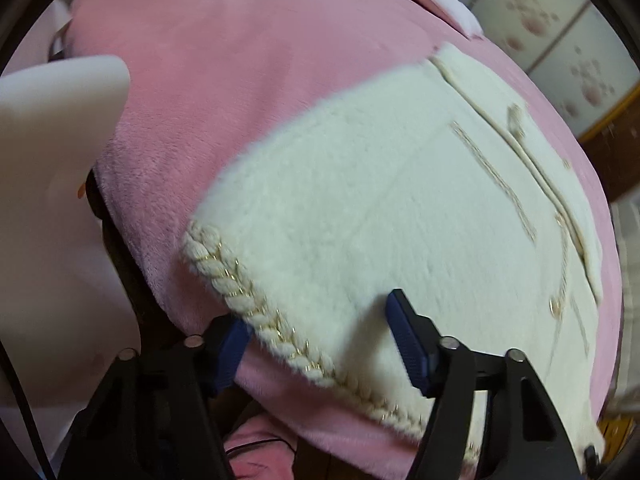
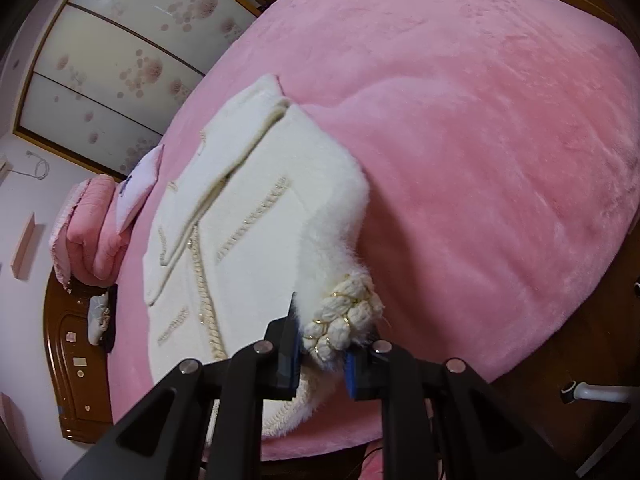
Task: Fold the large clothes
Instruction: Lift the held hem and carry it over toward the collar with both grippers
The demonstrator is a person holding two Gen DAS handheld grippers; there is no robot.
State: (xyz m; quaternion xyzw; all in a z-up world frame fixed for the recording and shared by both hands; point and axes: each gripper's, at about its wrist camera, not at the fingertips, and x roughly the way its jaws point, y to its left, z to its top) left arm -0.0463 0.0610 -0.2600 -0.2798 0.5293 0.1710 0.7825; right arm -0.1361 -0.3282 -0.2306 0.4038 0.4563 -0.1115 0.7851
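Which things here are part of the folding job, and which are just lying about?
Part of the job:
- cream jacket with braided trim
- right gripper, pinching the jacket's braided corner
- left gripper, jaws open astride the jacket's hem
- pink blanket, the surface it lies on

Just lying about:
- folded pink bedding
- white pillow
- wooden headboard
- flowered sliding doors
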